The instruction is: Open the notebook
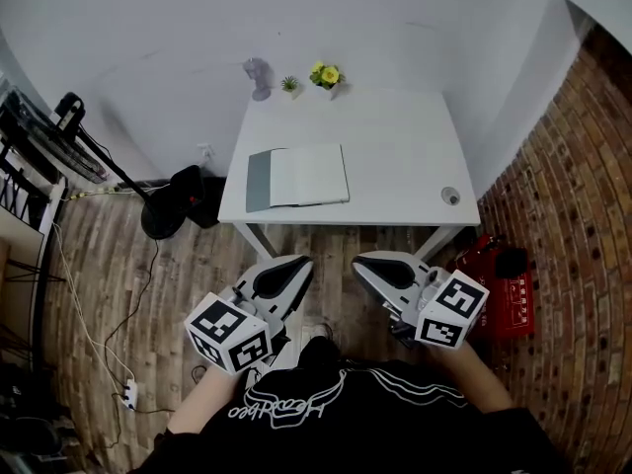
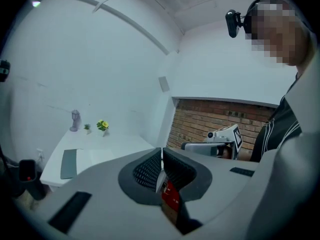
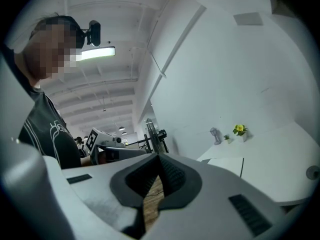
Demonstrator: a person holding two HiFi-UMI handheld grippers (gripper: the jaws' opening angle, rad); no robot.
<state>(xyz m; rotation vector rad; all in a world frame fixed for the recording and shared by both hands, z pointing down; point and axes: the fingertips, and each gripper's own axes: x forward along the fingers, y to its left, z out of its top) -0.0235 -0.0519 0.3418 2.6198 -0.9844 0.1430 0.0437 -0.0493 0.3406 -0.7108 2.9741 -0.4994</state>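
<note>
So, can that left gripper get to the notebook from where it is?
Probably not without moving: the left gripper is held back by the person's body, over the floor, short of the table. Nothing stands between it and the notebook, though, so a forward reach looks free.

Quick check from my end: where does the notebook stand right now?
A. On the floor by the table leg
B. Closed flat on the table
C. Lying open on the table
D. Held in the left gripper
C: the notebook lies open on the white table, its grey cover turned out to the left and a white page facing up.
</note>
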